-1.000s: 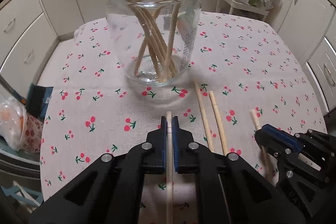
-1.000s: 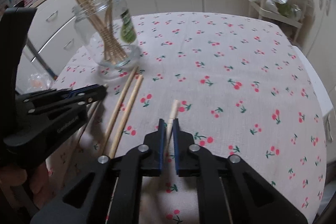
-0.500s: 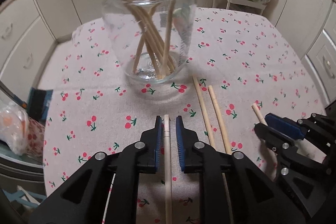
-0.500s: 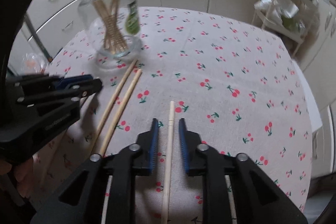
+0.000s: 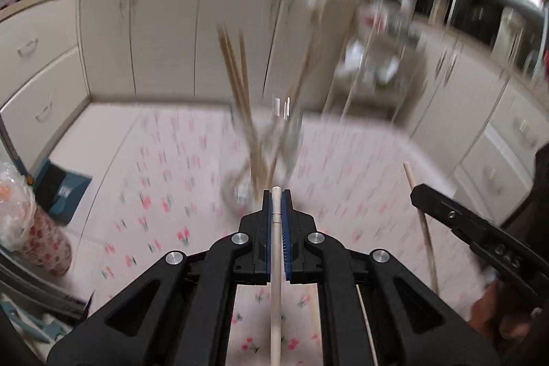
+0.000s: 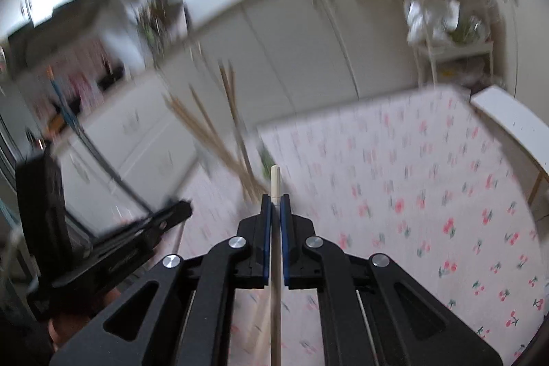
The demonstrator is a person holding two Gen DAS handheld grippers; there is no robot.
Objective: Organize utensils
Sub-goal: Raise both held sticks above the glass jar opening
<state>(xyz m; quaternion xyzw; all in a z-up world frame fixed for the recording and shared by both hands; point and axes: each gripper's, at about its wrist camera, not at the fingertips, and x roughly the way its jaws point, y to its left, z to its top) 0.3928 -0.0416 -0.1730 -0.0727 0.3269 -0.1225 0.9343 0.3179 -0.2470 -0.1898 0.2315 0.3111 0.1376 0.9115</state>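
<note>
Both tools (image 5: 276, 192) (image 6: 275, 197) angled downward, each clamping a chopstick (image 5: 275, 263) (image 6: 275, 297).

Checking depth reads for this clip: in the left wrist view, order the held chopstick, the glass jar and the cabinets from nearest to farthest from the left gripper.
1. Held chopstick, clamped between the fingers of the left gripper.
2. Glass jar, blurred, just ahead on the cherry-print tablecloth.
3. Cabinets, along the far wall behind the table.
</note>
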